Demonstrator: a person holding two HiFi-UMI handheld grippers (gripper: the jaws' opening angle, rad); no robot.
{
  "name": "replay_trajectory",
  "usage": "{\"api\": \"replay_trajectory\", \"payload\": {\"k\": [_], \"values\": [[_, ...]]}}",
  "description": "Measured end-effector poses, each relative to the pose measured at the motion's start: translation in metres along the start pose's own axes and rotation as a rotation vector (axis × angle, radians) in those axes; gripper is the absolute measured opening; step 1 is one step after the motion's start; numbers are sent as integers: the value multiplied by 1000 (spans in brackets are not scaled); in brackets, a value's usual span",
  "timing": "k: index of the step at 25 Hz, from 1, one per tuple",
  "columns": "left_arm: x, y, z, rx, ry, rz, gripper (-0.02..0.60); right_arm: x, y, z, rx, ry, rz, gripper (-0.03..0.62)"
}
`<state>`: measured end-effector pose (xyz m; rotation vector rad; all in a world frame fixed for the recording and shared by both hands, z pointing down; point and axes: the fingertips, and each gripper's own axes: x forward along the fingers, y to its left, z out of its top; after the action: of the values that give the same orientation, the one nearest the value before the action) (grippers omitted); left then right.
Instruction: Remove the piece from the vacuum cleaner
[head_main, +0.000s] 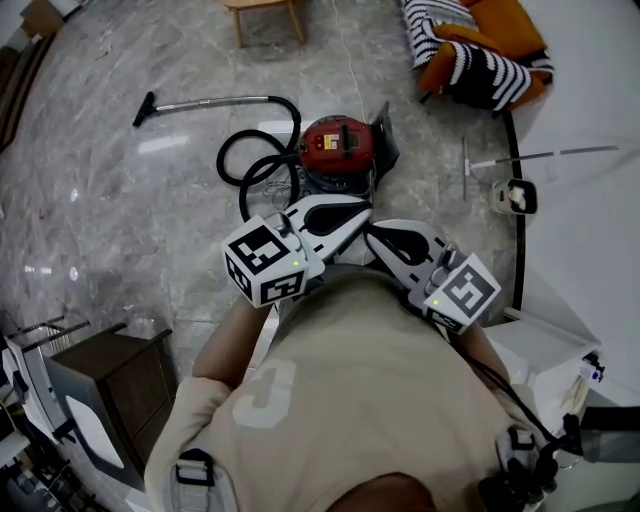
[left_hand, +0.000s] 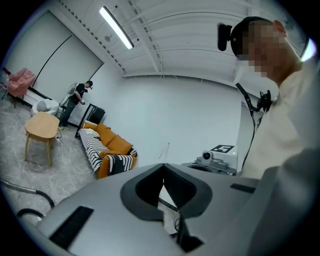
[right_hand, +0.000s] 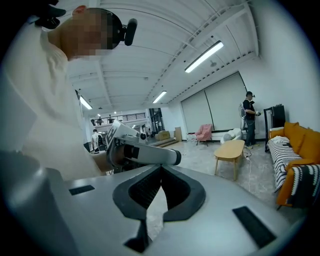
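Person is holding both tongs close in front of the chest, tips angling toward each other. Left gripper is showing its jaws pressed together with nothing between them, and right gripper is showing the same, also empty. Red vacuum cleaner is sitting on the marble floor ahead of the tips, touched by neither, its black hose looping at its left and the wand lying farther out.

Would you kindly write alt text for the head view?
A person holds the left gripper and right gripper, both shut and empty, before the chest; a red vacuum cleaner sits on the floor ahead, black hose coiled beside it.
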<state>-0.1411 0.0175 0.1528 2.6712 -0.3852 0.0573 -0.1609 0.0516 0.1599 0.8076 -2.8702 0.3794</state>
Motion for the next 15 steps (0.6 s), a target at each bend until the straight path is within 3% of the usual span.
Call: {"api": "replay_trajectory", "payload": {"k": [6,15], "values": [[21,8,1,-11,29,2,5,-7,-21,-4,21,-9,-2,3],[89,30,2,28,125,134,5,-46,-86,-2,38,-39,65,3]]}}
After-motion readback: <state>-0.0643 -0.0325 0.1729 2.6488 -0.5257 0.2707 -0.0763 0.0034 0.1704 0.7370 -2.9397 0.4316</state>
